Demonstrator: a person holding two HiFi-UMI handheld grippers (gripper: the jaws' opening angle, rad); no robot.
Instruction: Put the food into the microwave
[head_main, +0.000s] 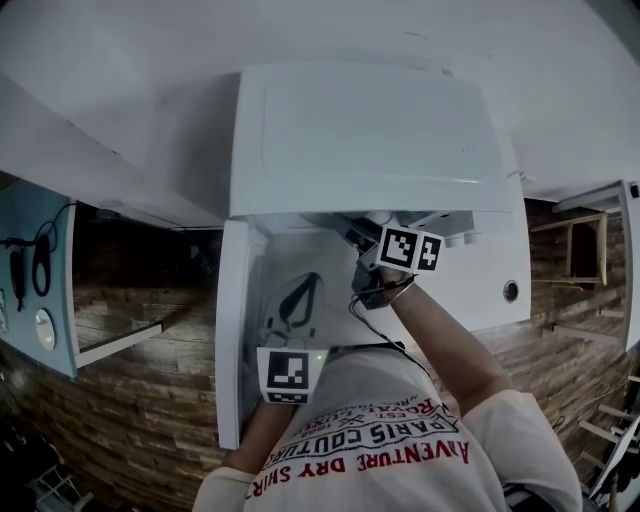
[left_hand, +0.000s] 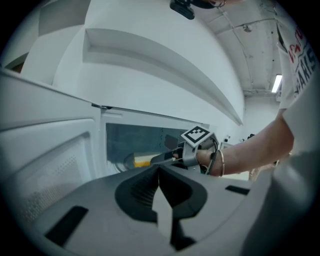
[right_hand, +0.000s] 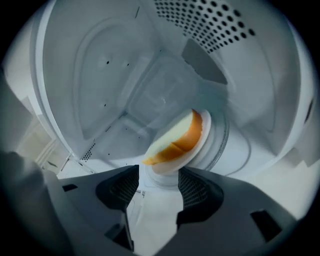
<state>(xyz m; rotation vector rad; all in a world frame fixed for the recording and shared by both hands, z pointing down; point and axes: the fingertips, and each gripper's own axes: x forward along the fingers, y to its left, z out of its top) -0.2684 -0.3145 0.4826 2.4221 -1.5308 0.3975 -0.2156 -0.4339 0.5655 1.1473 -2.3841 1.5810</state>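
Head view: the right gripper (head_main: 366, 246) reaches into the open microwave (head_main: 365, 135), and the left gripper (head_main: 287, 372) hangs by its door (head_main: 238, 330). Left gripper view: jaws together, empty. The food (left_hand: 141, 161) lies inside. Right gripper view: jaws apart around the near rim of the plate (right_hand: 207, 131), which bears the food on the turntable.

The door (head_main: 240, 330) stands swung wide at the microwave's (head_main: 365, 140) left, so its mouth is open. The right gripper (right_hand: 157, 176), jaws apart, and its arm (head_main: 440, 340) fill the mouth's right side; the left side is free. Inside, the plate (right_hand: 206, 131) with food (right_hand: 177, 137) takes the middle of the floor, bare floor around it. The left gripper (left_hand: 159, 172), jaws together, sits outside the mouth, by the door.
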